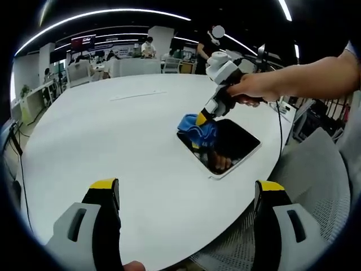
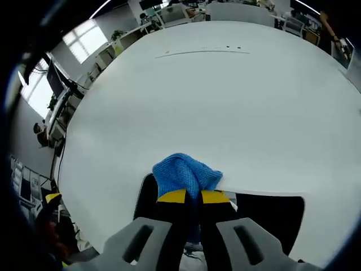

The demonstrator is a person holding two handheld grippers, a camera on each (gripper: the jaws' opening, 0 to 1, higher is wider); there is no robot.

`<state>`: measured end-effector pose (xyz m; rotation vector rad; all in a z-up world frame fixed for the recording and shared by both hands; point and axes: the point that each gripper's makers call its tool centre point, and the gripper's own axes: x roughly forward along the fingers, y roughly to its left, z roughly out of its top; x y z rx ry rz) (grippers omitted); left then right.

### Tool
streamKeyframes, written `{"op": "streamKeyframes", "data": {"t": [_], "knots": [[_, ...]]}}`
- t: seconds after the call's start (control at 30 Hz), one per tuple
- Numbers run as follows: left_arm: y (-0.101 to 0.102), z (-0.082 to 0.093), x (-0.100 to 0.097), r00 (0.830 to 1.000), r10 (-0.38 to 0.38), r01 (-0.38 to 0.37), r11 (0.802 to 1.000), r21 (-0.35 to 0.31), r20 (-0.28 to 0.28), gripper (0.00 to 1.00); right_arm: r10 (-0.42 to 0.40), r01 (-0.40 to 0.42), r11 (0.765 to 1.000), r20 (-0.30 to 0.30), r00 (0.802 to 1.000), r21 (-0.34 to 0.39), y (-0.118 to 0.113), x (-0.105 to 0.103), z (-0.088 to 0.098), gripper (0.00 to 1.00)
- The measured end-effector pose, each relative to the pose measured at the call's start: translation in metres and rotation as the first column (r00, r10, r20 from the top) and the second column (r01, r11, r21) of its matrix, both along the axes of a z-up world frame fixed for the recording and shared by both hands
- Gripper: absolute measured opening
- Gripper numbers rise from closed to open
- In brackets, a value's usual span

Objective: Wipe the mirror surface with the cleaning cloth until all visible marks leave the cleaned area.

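My right gripper (image 2: 193, 197) pinches the blue cloth (image 2: 185, 173) on the mirror (image 1: 228, 148) at center right of the desk (image 1: 113, 135), while my left gripper (image 1: 186, 195), fingers wide open, waits far back.

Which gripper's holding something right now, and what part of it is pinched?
The right gripper holds the blue cloth, pinched at its near bunched edge, over the mirror. The left gripper is open, holding nothing.

Cloth (image 2: 185, 174) – blue, waffle-knit, soft; mirror (image 1: 234, 141) – dark, glossy, reflective; table (image 1: 113, 141) – white, smooth, matt.
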<state>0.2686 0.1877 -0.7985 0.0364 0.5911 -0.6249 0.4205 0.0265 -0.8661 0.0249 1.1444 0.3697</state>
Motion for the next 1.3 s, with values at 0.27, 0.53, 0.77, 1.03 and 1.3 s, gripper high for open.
{"op": "streamKeyframes", "data": {"t": [0.27,0.53,0.77,1.03,1.3], "knots": [[-0.003,0.0,-0.001,1.0,-0.011,0.011,1.0,0.002,0.002,0.99,-0.004,0.004,1.0,0.003,1.0,-0.01,-0.002,-0.009,0.002,0.02],[-0.009,0.0,0.0,1.0,-0.021,0.021,1.0,0.004,0.008,0.99,0.0,0.0,1.0,0.006,1.0,-0.004,-0.003,-0.02,0.0,0.02],[-0.013,0.001,-0.001,1.0,-0.024,0.024,1.0,0.002,0.015,0.99,-0.005,0.005,1.0,0.002,1.0,0.004,-0.003,-0.032,0.0,0.02],[-0.015,0.001,-0.004,0.999,-0.031,0.031,0.999,0.006,0.019,0.99,-0.015,0.015,1.0,0.004,1.0,0.017,-0.002,-0.042,-0.001,0.02],[-0.014,-0.002,-0.006,0.999,-0.027,0.027,1.0,0.014,0.018,0.99,-0.012,0.012,1.0,0.005,1.0,0.027,-0.001,-0.056,-0.002,0.02]]}}
